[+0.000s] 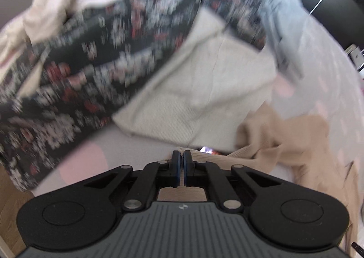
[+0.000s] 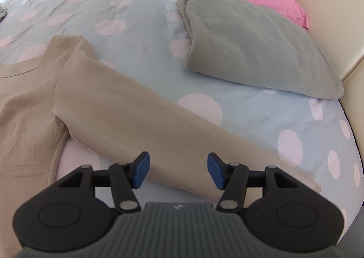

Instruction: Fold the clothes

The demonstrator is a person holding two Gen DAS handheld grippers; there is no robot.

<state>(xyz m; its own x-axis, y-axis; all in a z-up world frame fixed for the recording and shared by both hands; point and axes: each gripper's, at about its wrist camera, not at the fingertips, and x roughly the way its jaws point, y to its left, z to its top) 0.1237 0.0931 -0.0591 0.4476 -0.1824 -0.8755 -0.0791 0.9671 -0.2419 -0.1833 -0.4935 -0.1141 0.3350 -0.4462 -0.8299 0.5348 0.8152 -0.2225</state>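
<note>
The left gripper (image 1: 181, 162) fingers are seen closed on a fold of the beige ribbed knit sweater (image 1: 284, 135). The right gripper (image 2: 177, 170) fingers are held wide apart, empty, above its sleeve (image 2: 127, 117), spread on the dotted pale-blue bed sheet (image 2: 250, 107).

The left tool (image 1: 181, 155) points steeply down. Its two blue pads (image 1: 175, 162) are pressed together, and a thin edge of tan cloth (image 1: 284, 144) is pinched at the tips. The right tool (image 2: 178, 170) also points steeply down. Its two blue pads (image 2: 142, 170) stand wide apart and hold nothing. Both tools have black arms and a gray ribbed body.
</note>
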